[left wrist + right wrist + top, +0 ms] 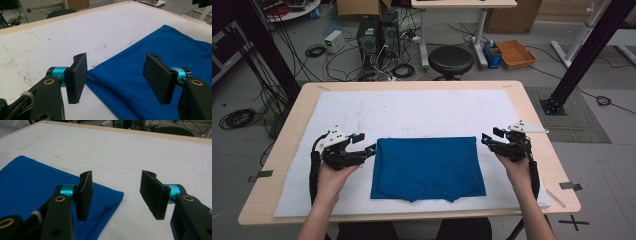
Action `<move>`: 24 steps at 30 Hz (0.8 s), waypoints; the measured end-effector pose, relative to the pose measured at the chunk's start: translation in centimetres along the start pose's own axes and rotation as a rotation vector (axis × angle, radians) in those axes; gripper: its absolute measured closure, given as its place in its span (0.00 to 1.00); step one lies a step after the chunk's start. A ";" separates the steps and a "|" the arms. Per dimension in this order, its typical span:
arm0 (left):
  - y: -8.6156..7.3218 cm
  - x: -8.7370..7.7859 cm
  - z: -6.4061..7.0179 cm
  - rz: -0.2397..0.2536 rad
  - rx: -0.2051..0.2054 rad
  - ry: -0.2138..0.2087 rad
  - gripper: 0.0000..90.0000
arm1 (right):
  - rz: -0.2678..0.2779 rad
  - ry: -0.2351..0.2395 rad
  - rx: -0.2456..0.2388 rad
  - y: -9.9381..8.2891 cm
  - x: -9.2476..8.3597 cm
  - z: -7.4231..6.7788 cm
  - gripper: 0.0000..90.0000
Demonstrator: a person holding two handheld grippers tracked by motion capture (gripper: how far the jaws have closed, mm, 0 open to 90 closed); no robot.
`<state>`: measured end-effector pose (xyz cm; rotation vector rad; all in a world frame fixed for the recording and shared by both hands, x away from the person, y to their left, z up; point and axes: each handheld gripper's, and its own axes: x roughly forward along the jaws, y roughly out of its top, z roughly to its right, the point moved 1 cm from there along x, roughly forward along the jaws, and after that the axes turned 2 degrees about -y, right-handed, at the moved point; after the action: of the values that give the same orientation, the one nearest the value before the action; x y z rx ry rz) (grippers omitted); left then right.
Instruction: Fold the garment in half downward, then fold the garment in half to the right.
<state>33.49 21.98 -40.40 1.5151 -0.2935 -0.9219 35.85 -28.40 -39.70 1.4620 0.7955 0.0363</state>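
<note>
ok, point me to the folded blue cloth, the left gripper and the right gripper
folded blue cloth [427, 167], high view, middle of its top face.
left gripper [371, 148], high view, midway between its fingertips, at the cloth's left edge.
right gripper [485, 138], high view, midway between its fingertips, by the cloth's far right corner.

Left gripper [371, 148] held low by left hand [332, 175], jaws wide apart, nothing btw them. Right gripper [485, 138] in right hand [518, 167], jaws also apart, empty. Both forearms come from bottom edge, grippers point inward twd each other.
</note>
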 end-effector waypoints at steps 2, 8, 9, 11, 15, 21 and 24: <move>0.1 -0.2 -0.1 0.003 0.002 -0.003 0.40 | 0.000 0.011 0.002 0.1 0.0 -0.1 0.48; 0.2 -0.3 -0.2 -0.004 -0.002 -0.004 0.36 | 0.011 0.011 0.012 0.1 -0.1 0.1 0.44; 0.2 -0.3 -0.2 -0.006 -0.003 -0.005 0.36 | 0.014 0.011 0.012 0.1 -0.1 0.1 0.44; 0.2 -0.3 -0.2 -0.008 0.002 -0.007 0.36 | 0.018 0.013 0.009 0.1 -0.2 0.1 0.44; 0.3 -0.3 -0.1 -0.008 -0.001 -0.012 0.36 | 0.016 0.017 0.019 0.0 -0.3 0.2 0.43; 0.7 -0.5 0.0 -0.001 -0.003 -0.026 0.36 | 0.031 0.024 0.019 0.3 -0.4 0.2 0.40; 0.8 -0.8 0.3 -0.002 0.000 -0.002 0.33 | 0.027 0.034 0.015 0.4 -0.2 0.1 0.37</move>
<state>33.04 22.17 -39.38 1.5149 -0.2939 -0.9247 35.90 -28.52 -39.26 1.4894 0.8052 0.0759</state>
